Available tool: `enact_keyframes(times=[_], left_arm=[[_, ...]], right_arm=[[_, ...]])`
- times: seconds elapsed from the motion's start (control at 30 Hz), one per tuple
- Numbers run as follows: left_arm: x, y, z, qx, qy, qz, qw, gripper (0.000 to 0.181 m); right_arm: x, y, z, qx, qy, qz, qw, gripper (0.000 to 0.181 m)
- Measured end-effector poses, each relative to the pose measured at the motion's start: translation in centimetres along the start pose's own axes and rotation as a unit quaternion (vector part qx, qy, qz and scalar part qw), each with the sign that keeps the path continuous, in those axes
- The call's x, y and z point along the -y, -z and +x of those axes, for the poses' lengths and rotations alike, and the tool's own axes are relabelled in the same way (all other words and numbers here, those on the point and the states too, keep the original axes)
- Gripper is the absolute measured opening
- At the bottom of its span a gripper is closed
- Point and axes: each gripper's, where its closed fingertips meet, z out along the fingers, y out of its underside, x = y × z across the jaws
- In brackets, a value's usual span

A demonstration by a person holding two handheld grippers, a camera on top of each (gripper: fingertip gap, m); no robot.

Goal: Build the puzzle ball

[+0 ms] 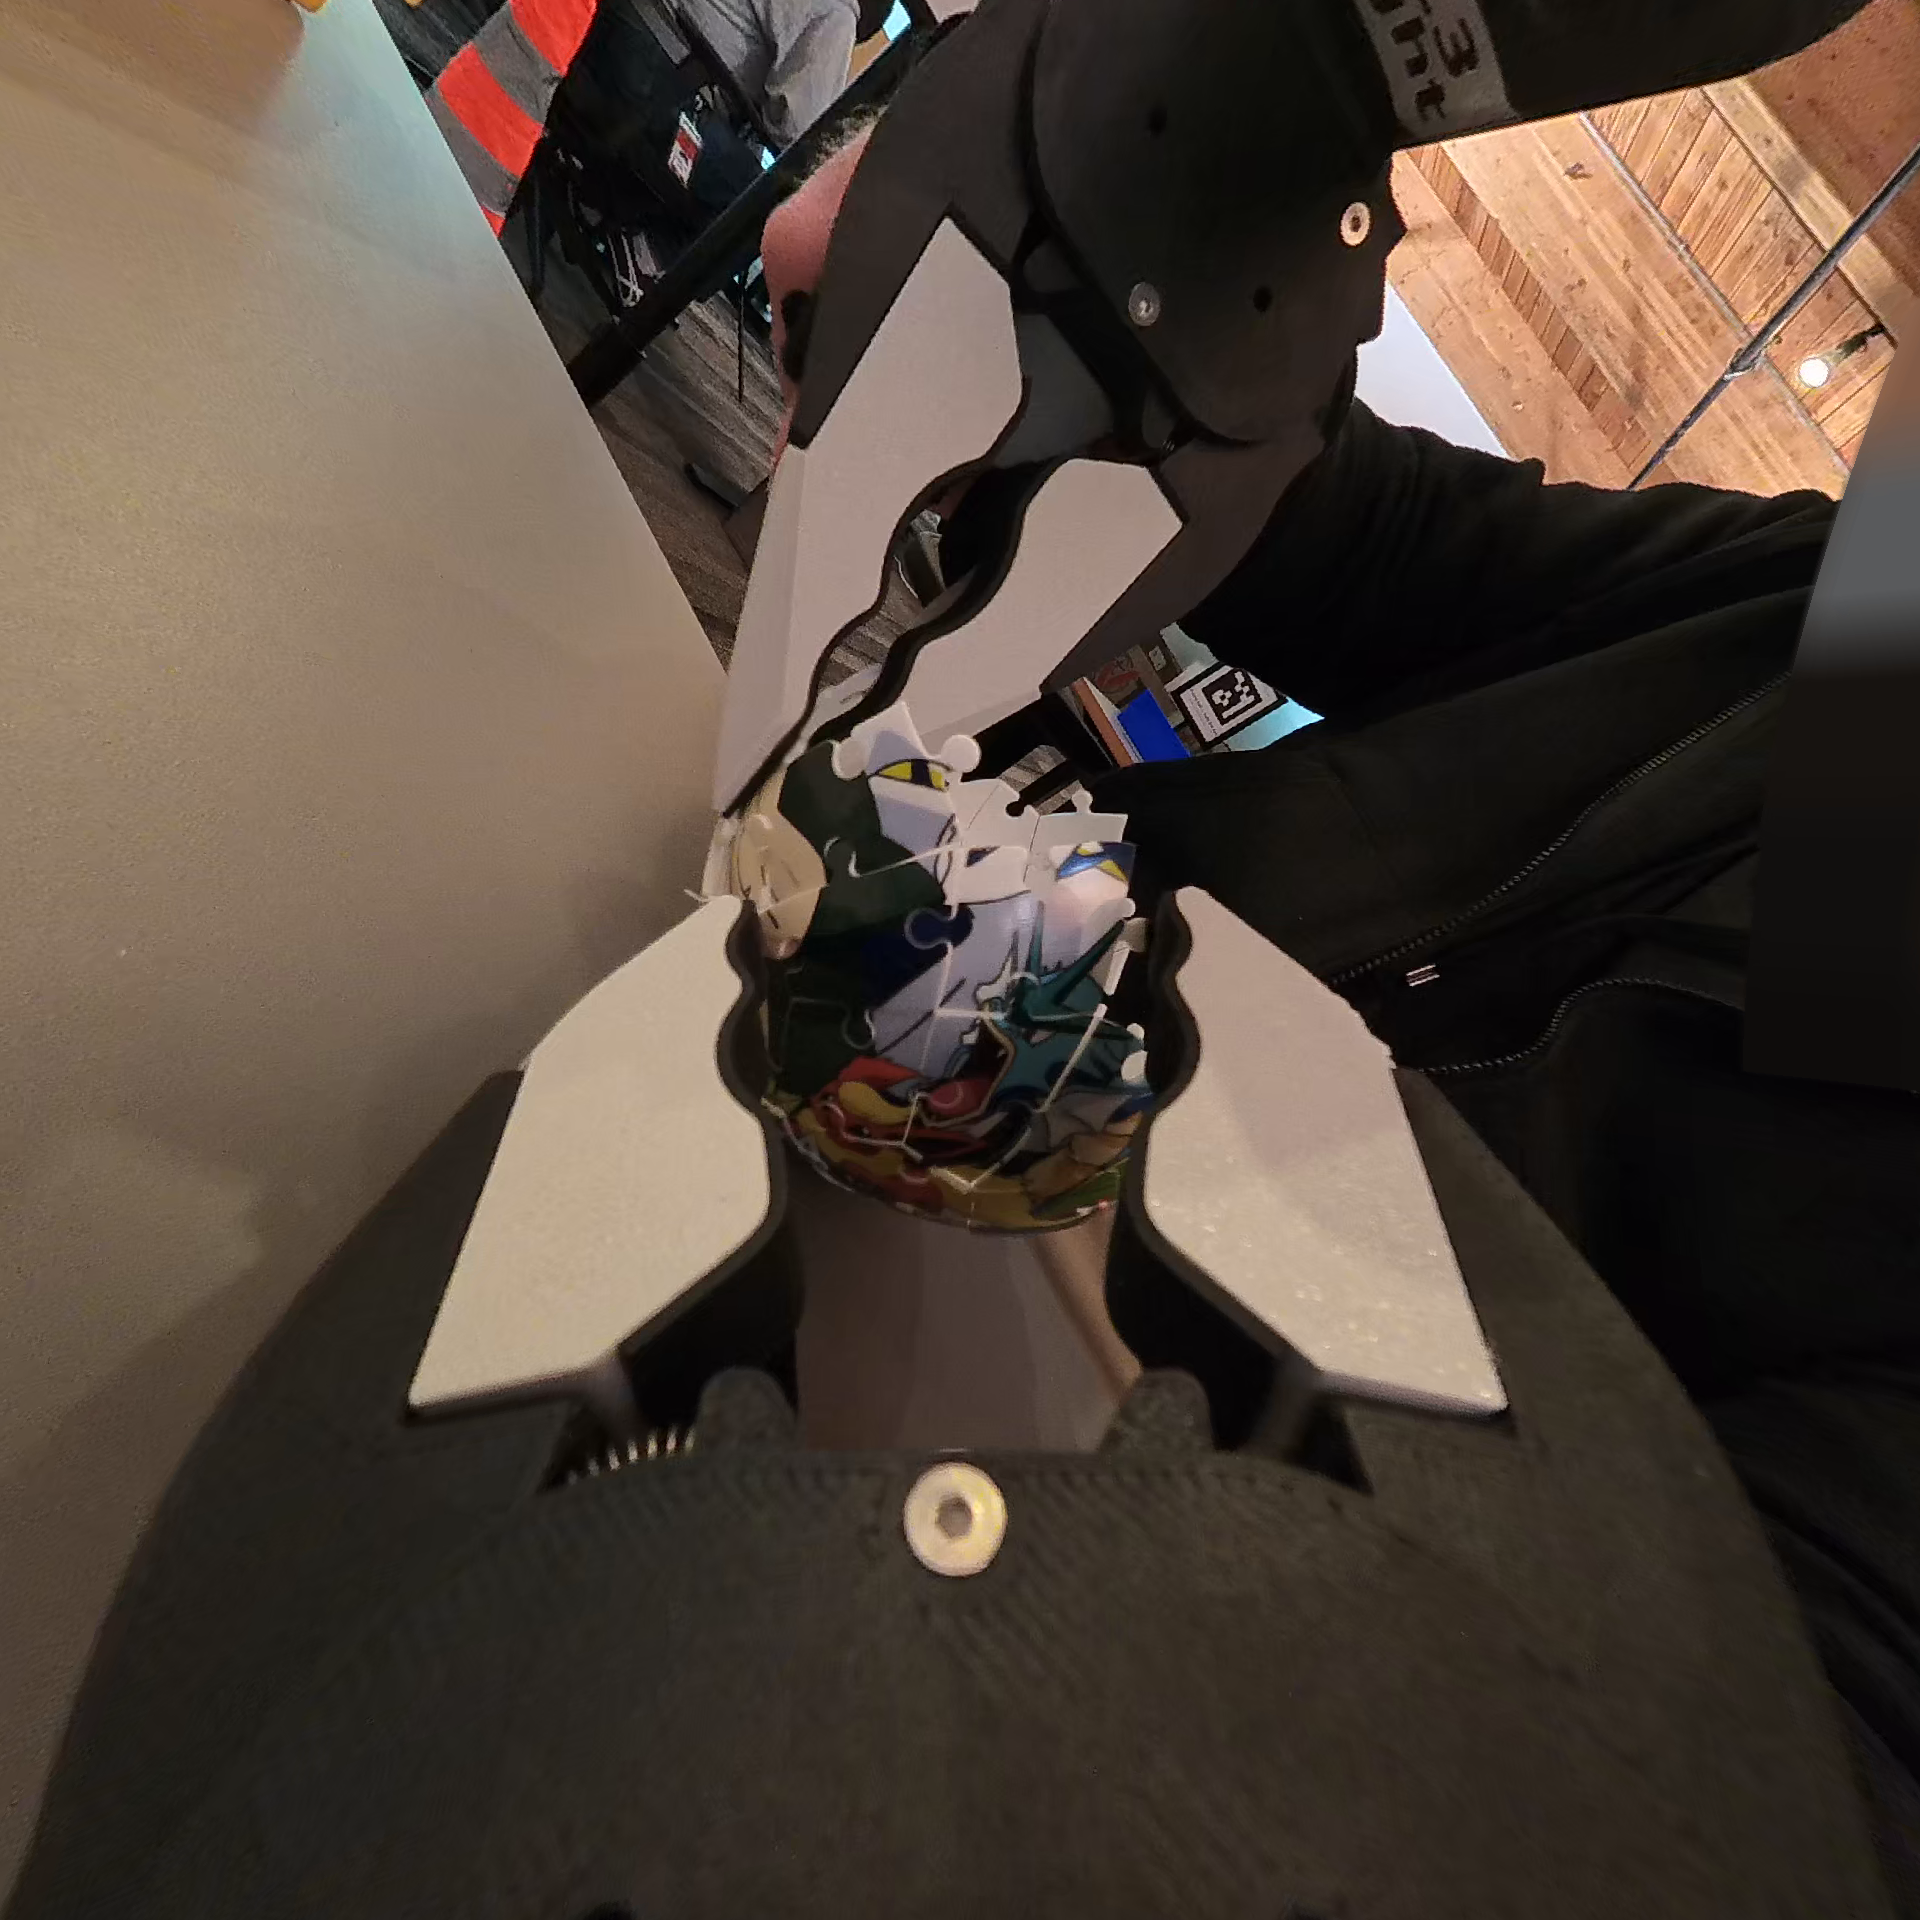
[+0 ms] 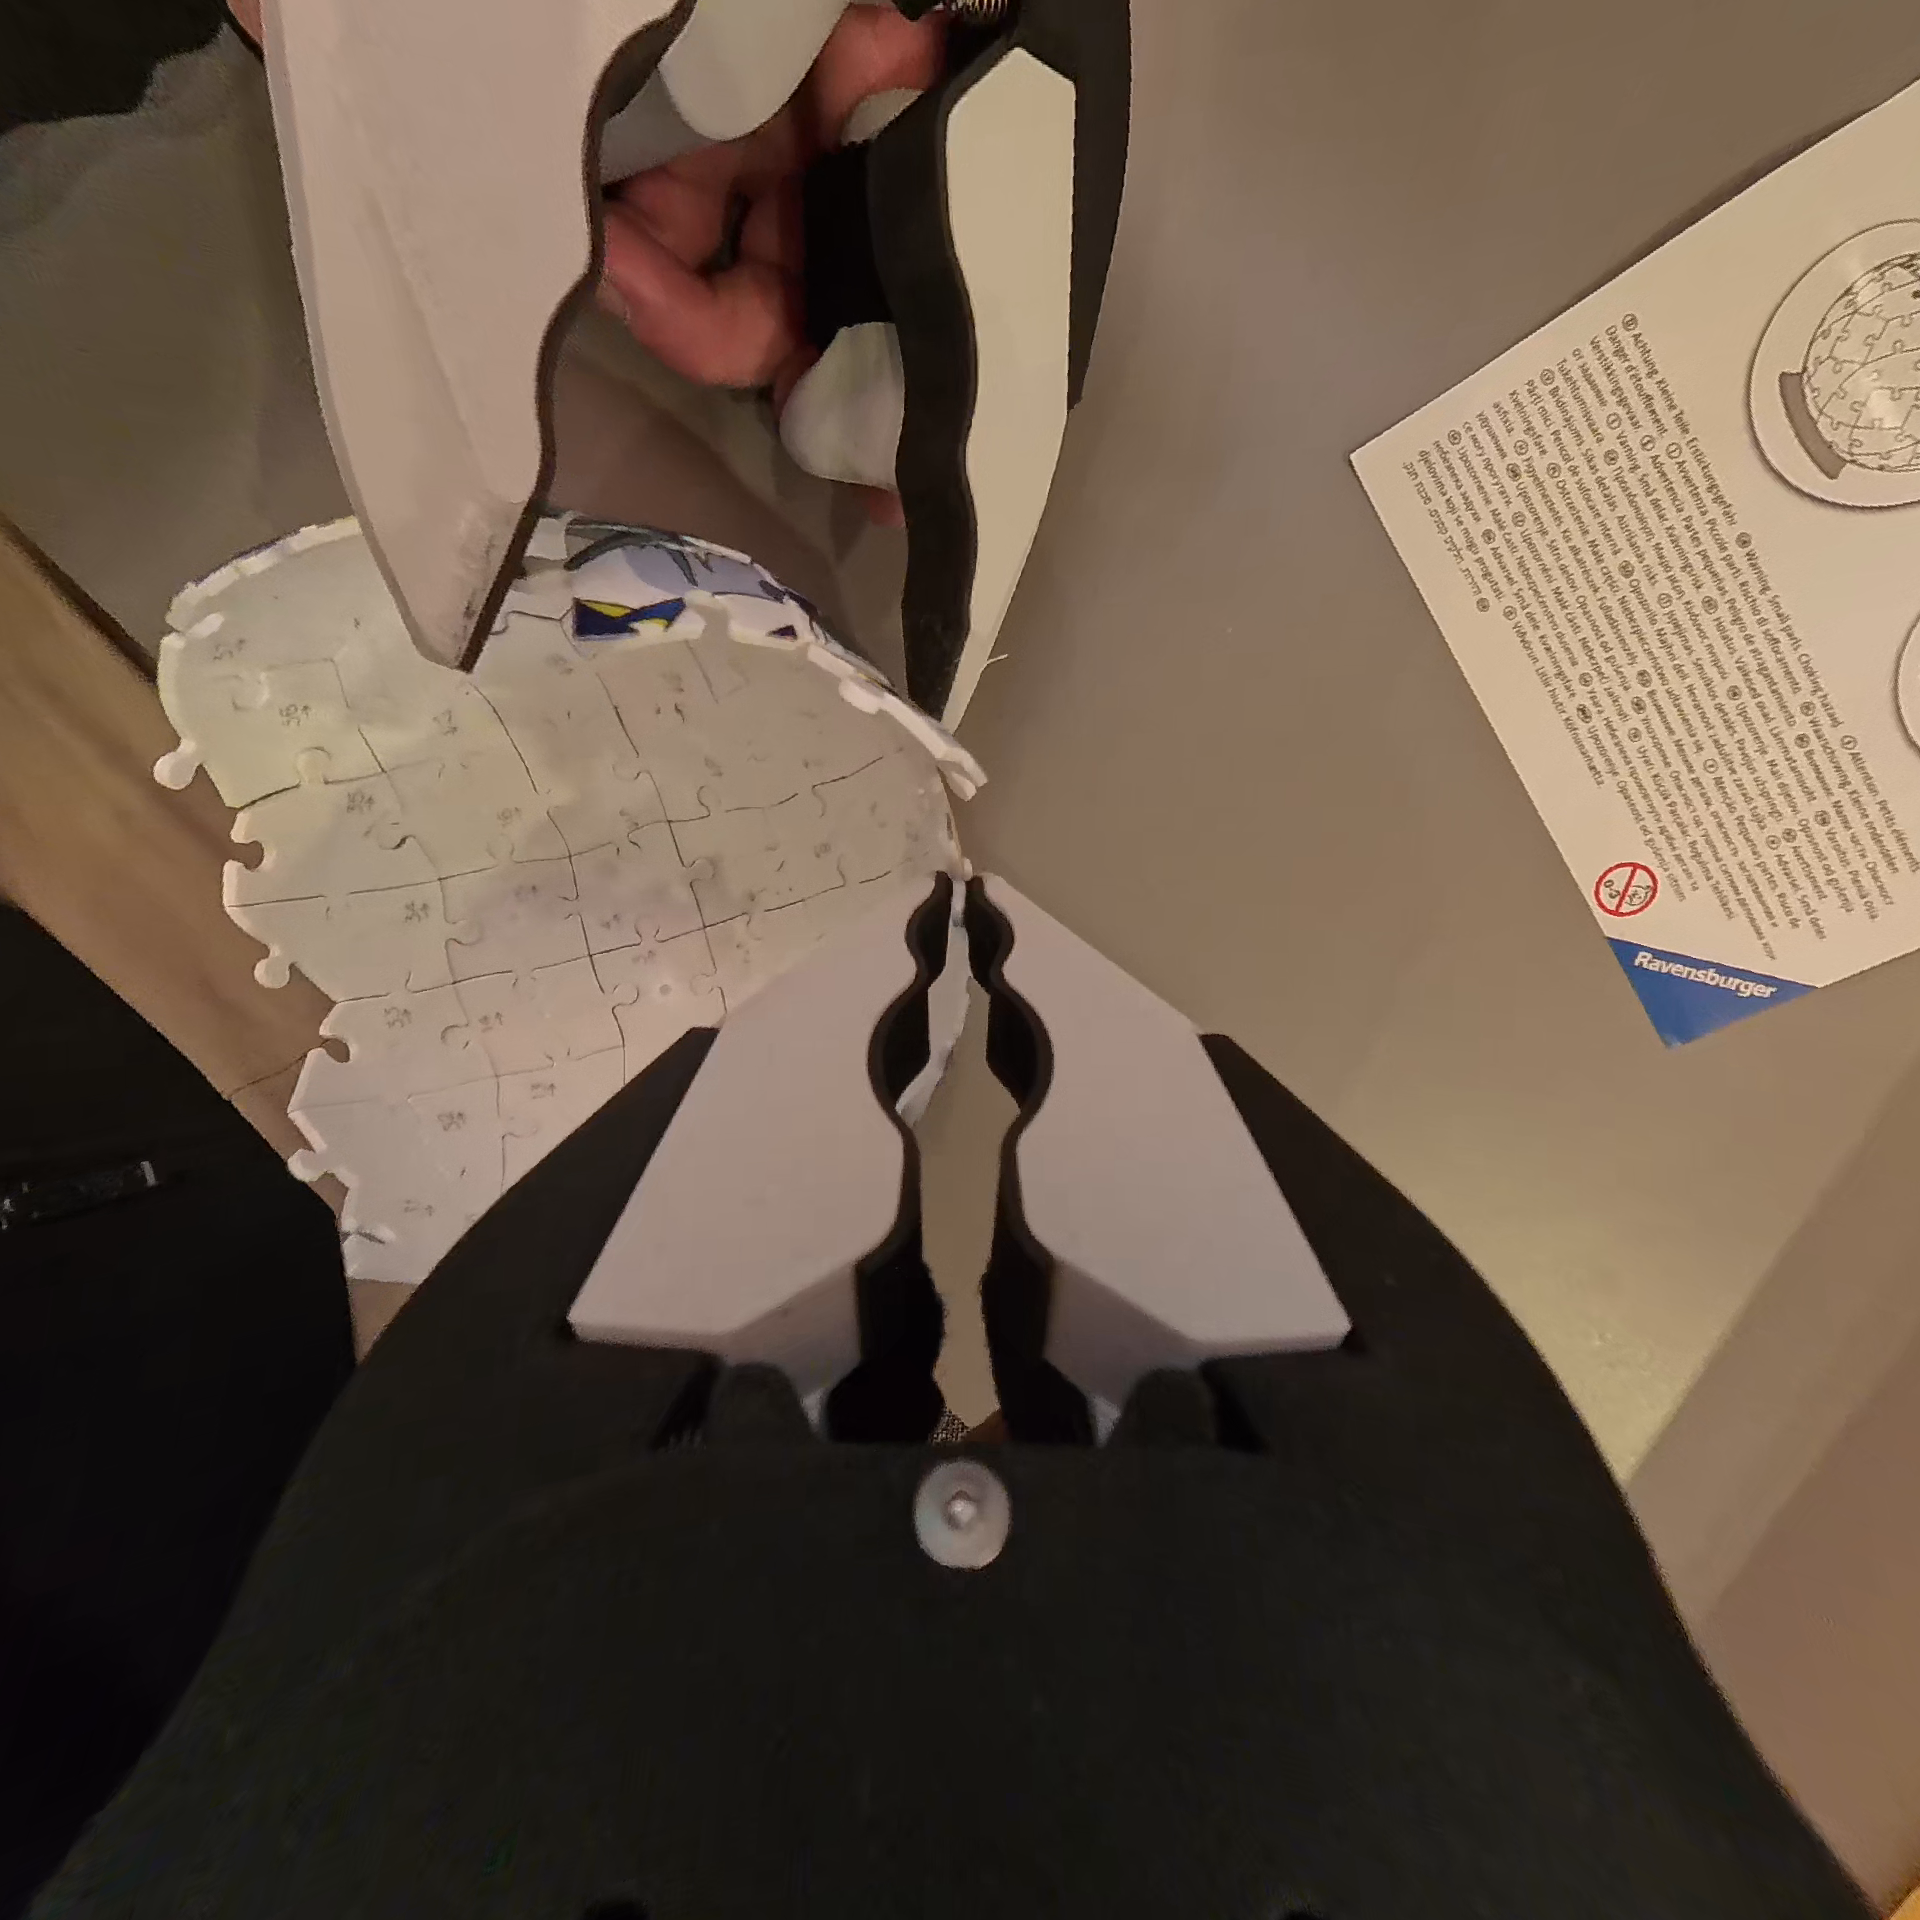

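Two pairs of tongs share one landmark, the half-built puzzle ball (image 1: 951, 997), held up off the grey surface (image 2: 1299, 520), presumably so both its faces stay reachable. Around its printed outside the left tongs (image 1: 951, 997) are clamped, bracing the shell. At its rim the right tongs (image 2: 961, 894) are clenched on the shell's edge, white numbered inside facing them, probably seating a piece; I cannot tell which. Right of the ball lies the instruction sheet (image 2: 1662, 623), handy for reference.
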Motion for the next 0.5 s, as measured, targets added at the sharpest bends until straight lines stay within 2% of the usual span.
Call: enact_keyframes(times=[0.5], left_arm=[[-0.08,-0.02,0.25,-0.011,-0.001,0.003,1.0,0.068]], right_arm=[[-0.04,-0.3,0.17,-0.013,0.004,0.003,1.0,0.004]])
